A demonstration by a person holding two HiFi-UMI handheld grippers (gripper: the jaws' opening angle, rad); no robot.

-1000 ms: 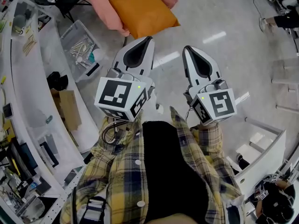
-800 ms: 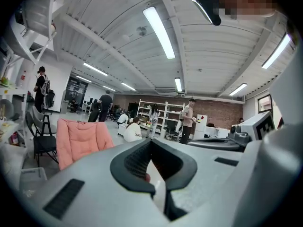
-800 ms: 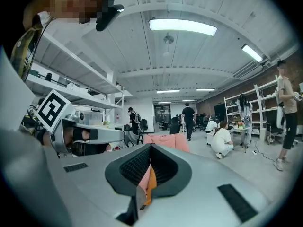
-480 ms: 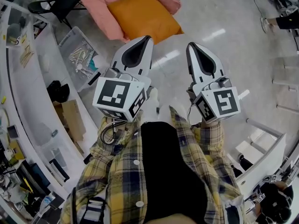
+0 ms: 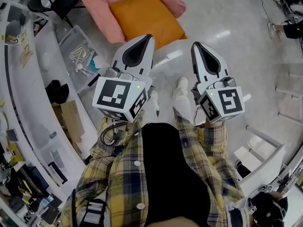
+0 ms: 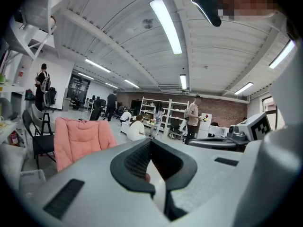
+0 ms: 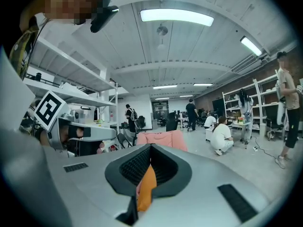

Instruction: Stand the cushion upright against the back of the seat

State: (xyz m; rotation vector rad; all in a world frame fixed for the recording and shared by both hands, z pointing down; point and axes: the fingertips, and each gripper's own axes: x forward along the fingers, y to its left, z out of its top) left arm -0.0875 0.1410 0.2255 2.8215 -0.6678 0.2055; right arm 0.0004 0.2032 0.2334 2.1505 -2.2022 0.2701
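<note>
A: Change since the earlier frame?
B: Both tools have been carried forward over the floor (image 5: 236, 56). The pink seat (image 5: 99, 13) and cushion (image 5: 147, 15) now lie nearer their tips, and the person's white shoes (image 5: 180, 86) have come into sight between the tools.
A: Item one: left tool (image 5: 150, 36)?
B: Jaws closed together, nothing between them. Held roughly level, tip toward the seat, not touching it.
A: Item two: right tool (image 5: 193, 44)?
B: Same, jaws closed and empty. In the right gripper view a sliver of the orange cushion shows past the jaws, untouched.
A: Cushion, location?
B: Lying flat on the seat, near edge at the seat's front. Not upright.
A: Other stock?
B: One clear bin (image 5: 80, 51) of small parts on the floor, beside the white counter (image 5: 28, 93) at left.
</note>
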